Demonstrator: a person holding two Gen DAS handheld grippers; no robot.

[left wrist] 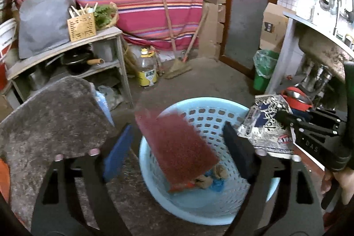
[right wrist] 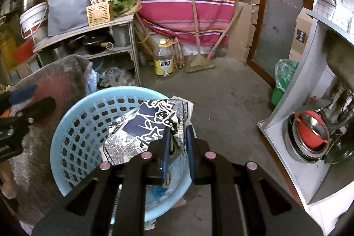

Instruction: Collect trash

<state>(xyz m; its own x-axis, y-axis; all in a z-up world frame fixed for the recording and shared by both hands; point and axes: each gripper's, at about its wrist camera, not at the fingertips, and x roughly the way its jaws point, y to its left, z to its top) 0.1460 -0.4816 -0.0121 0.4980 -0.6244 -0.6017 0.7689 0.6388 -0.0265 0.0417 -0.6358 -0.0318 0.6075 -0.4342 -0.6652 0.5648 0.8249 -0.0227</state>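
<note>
A light blue perforated basket stands on the floor below both grippers. My left gripper hangs over it with its jaws wide open. Between its blue pads a flat reddish-brown packet is tilted and blurred, and neither pad visibly presses on it. Crumpled brown and blue scraps lie at the basket's bottom. My right gripper is shut on a blue-and-white printed wrapper above the basket. In the left wrist view that wrapper and the right gripper appear at the right.
A grey fuzzy covered seat is just left of the basket. Behind are a shelf of pots, a yellow-labelled bottle, a broom and a green bin. A counter with cookware stands at the right.
</note>
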